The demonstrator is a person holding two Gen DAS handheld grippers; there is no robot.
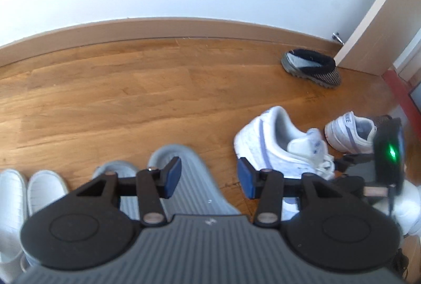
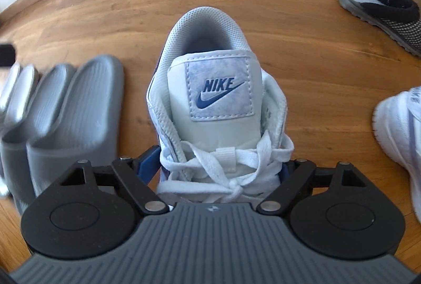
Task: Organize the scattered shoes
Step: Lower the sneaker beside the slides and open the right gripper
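A white Nike sneaker (image 2: pixel 221 89) with blue trim sits between the fingers of my right gripper (image 2: pixel 215 165), heel towards the wall. The blue pads press on its sides at the laces, so the gripper is shut on it. The left wrist view shows the same sneaker (image 1: pixel 276 147) low on the right. Its mate (image 1: pixel 350 131) (image 2: pixel 397 131) stands further right on the floor. My left gripper (image 1: pixel 209 177) is open above a grey slide (image 1: pixel 189 173), with nothing between its pads.
Two grey slides (image 2: pixel 79 113) lie side by side left of the held sneaker, and a white pair (image 1: pixel 44 186) beyond them. A black-and-grey slipper (image 1: pixel 311 67) (image 2: pixel 386 13) lies near the baseboard (image 1: pixel 158 29) by a door (image 1: pixel 381 21). Bare wood floor (image 1: pixel 131 100) stretches to the wall.
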